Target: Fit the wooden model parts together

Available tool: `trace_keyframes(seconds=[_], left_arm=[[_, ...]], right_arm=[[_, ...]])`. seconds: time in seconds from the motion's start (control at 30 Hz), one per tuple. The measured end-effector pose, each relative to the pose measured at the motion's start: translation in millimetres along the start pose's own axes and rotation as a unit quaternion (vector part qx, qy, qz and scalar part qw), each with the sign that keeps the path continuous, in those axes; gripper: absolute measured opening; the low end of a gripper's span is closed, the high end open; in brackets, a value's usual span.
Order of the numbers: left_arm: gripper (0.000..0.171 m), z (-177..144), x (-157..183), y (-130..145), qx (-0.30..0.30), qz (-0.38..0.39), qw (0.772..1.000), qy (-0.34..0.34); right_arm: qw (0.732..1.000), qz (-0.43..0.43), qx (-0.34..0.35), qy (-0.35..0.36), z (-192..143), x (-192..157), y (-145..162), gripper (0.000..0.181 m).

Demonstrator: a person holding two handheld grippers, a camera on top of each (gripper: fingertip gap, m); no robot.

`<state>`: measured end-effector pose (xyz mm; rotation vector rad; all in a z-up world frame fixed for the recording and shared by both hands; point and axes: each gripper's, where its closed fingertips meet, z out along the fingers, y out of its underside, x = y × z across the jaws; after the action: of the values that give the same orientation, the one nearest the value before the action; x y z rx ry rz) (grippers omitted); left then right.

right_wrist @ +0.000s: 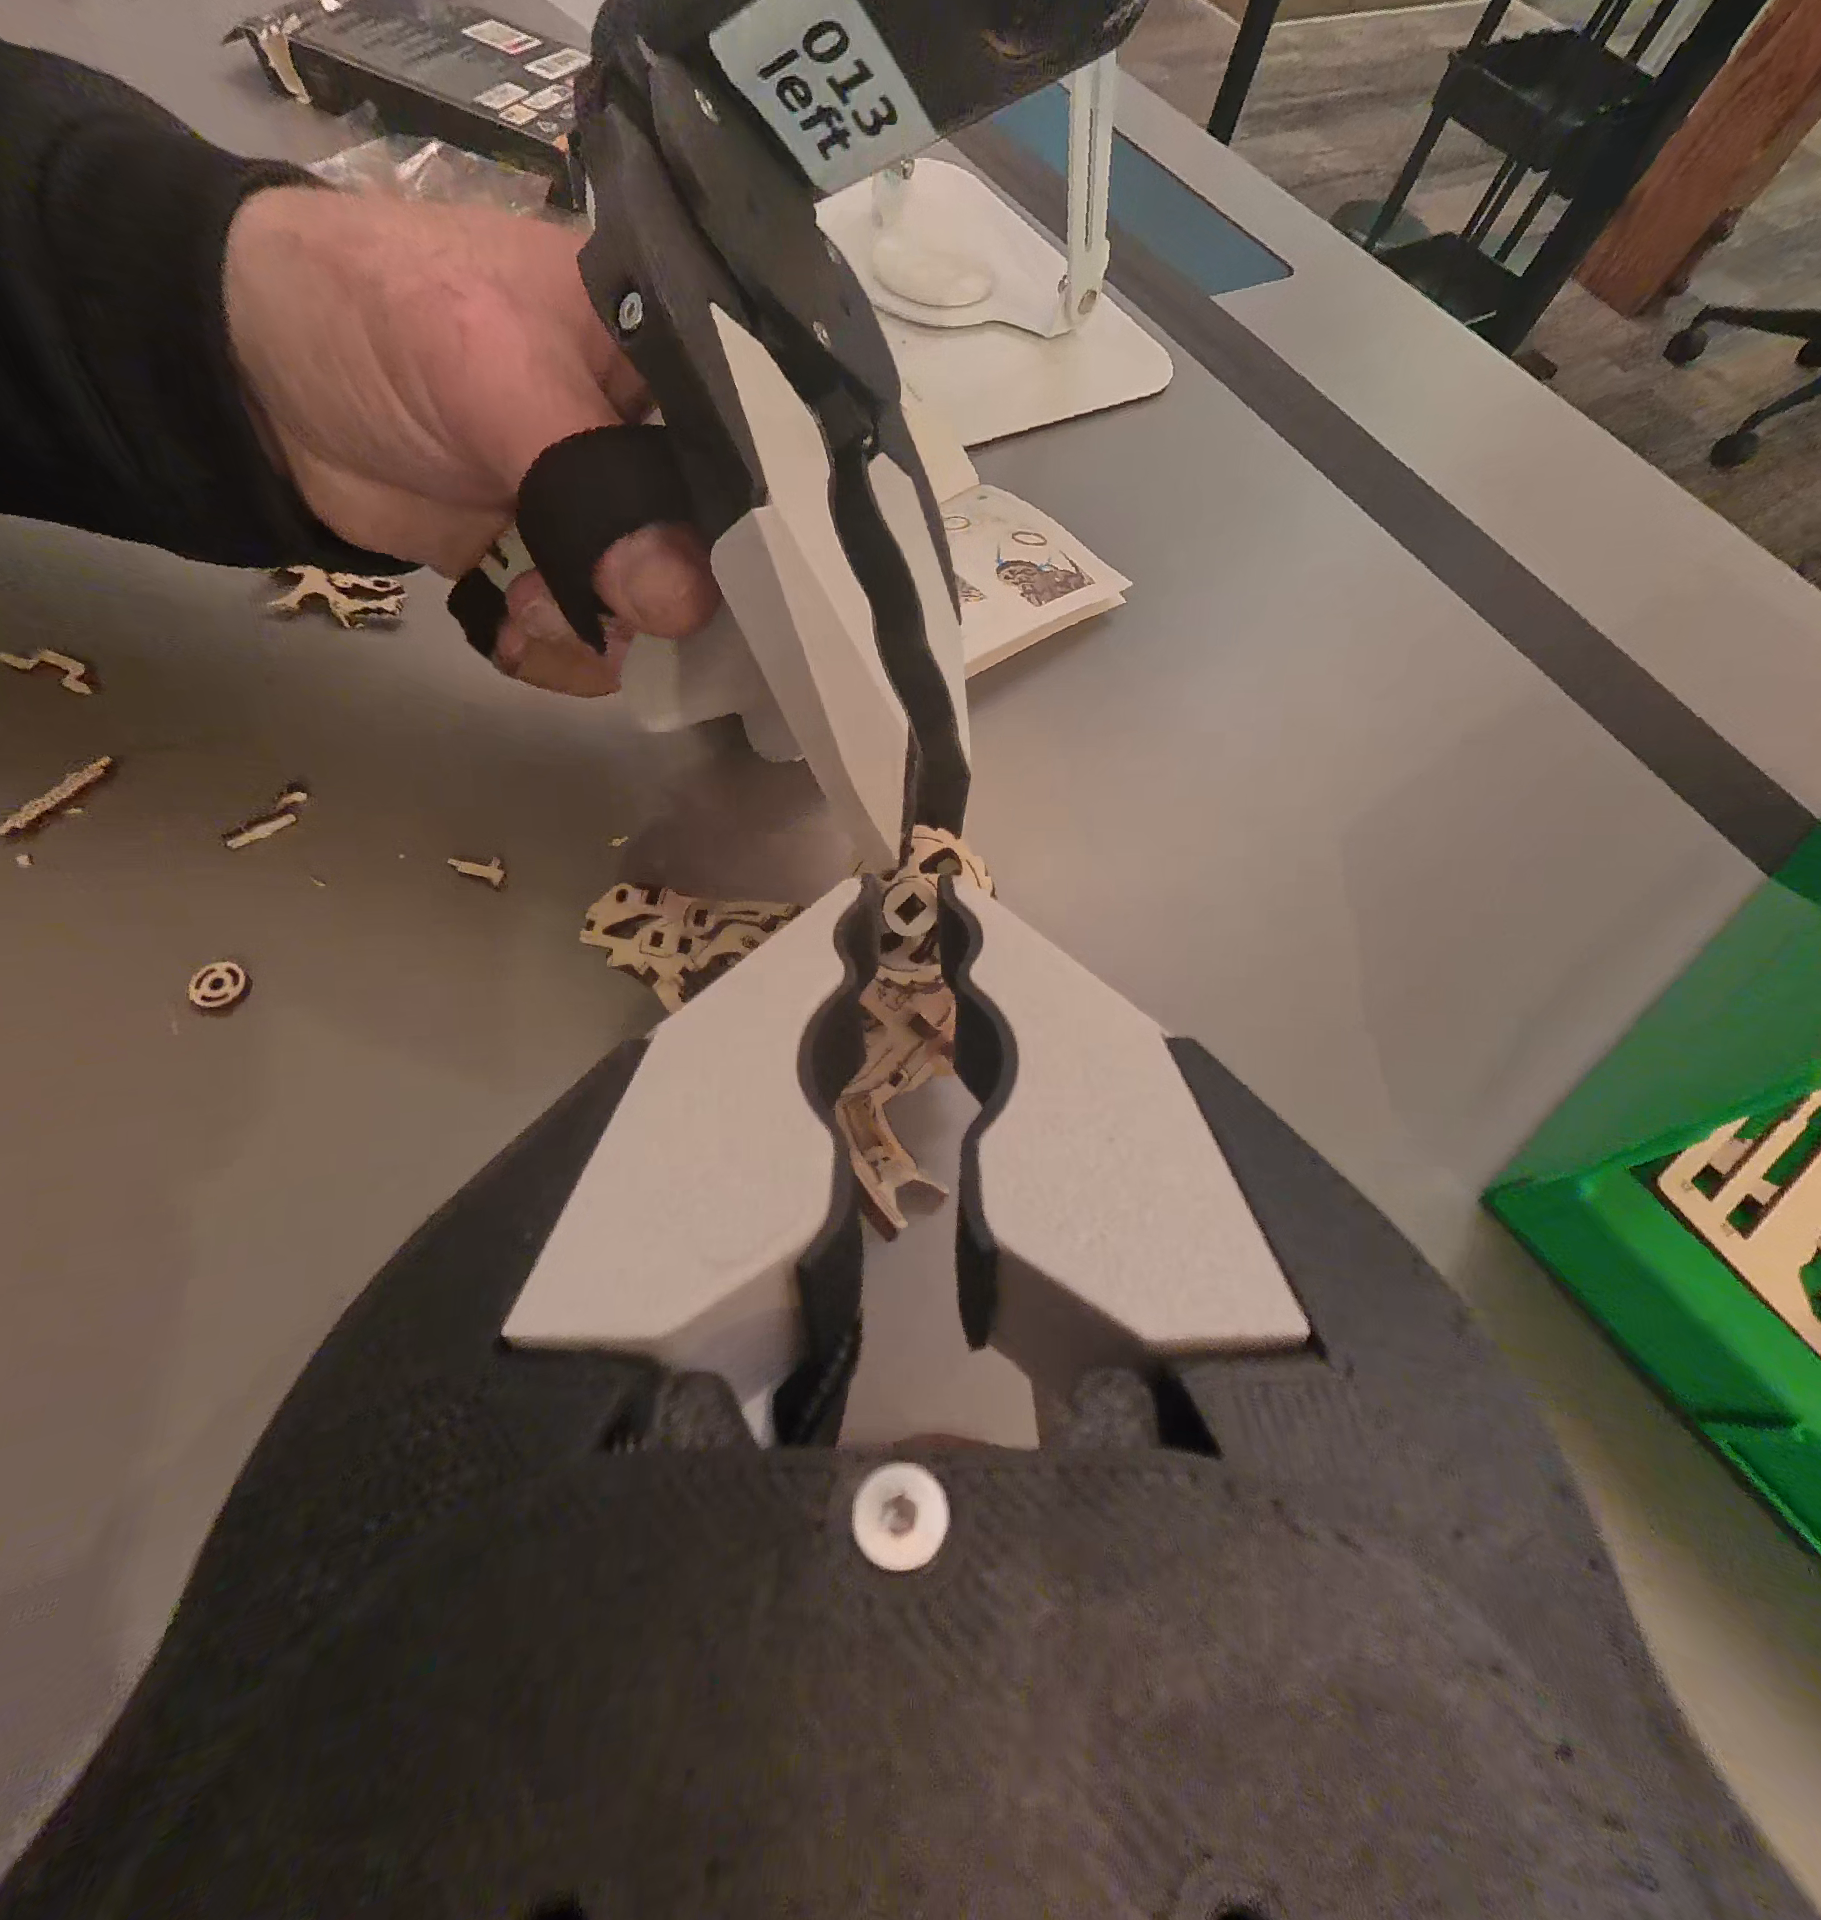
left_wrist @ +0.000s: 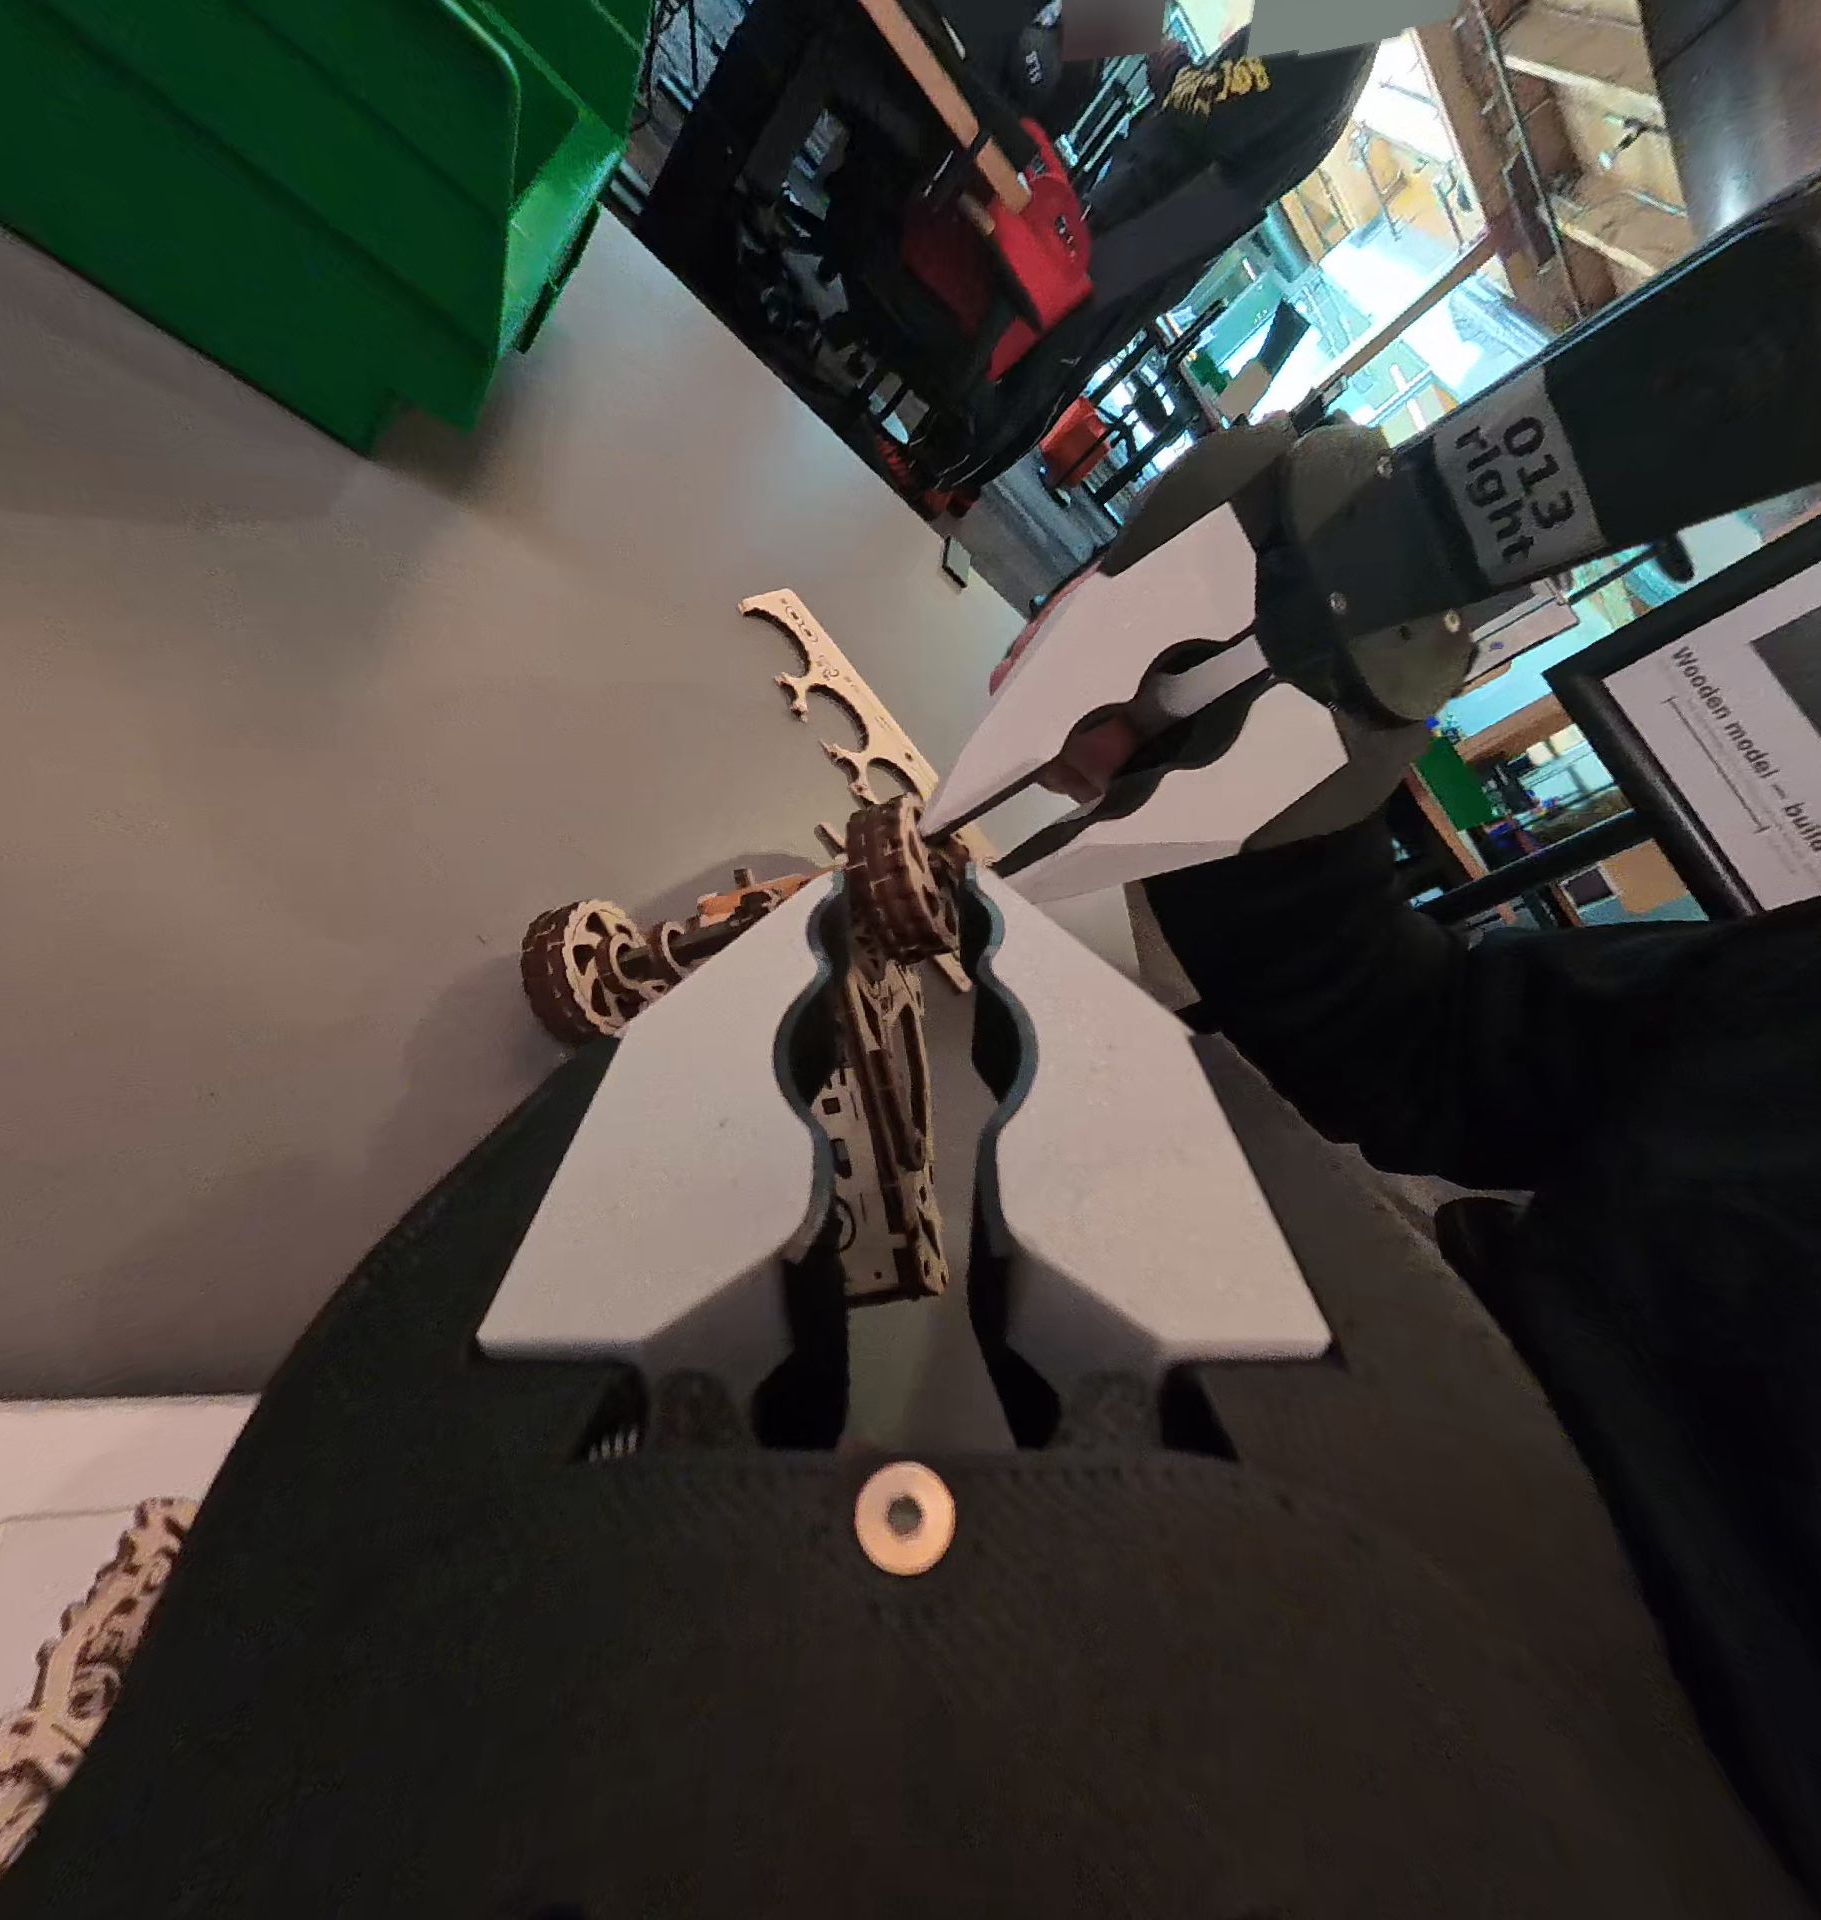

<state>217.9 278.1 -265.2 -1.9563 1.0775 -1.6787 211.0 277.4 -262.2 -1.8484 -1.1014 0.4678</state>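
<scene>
The left gripper (left_wrist: pixel 901 894) pinches a wooden model (left_wrist: pixel 885 1122) between its fingers, a wheel (left_wrist: pixel 890 883) at their tips. The right gripper (right_wrist: pixel 911 914) meets it head-on, clamped on a small square-holed piece (right_wrist: pixel 904 910) at that wheel. Each gripper's body carries a white printed label (right_wrist: pixel 833 99). A green bin (right_wrist: pixel 1716 1195) sits to the right gripper's right.

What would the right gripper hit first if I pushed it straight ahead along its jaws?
Most likely the left gripper: its tips sit directly beyond the right gripper, both closed around the wooden model assembly. Depth is unclear, but almost no gap shows.
</scene>
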Motion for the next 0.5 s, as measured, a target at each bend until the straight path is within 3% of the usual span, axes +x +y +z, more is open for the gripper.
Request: trace_keyframes(seconds=[0.5], left_arm=[[0.011, -2.8, -0.2, 3.0, 0.058, -0.053, 0.997, 0.018]], right_arm=[[0.993, 0.056, 0.033, 0.099, 2.1, -3.0, -2.0, 0.011]])
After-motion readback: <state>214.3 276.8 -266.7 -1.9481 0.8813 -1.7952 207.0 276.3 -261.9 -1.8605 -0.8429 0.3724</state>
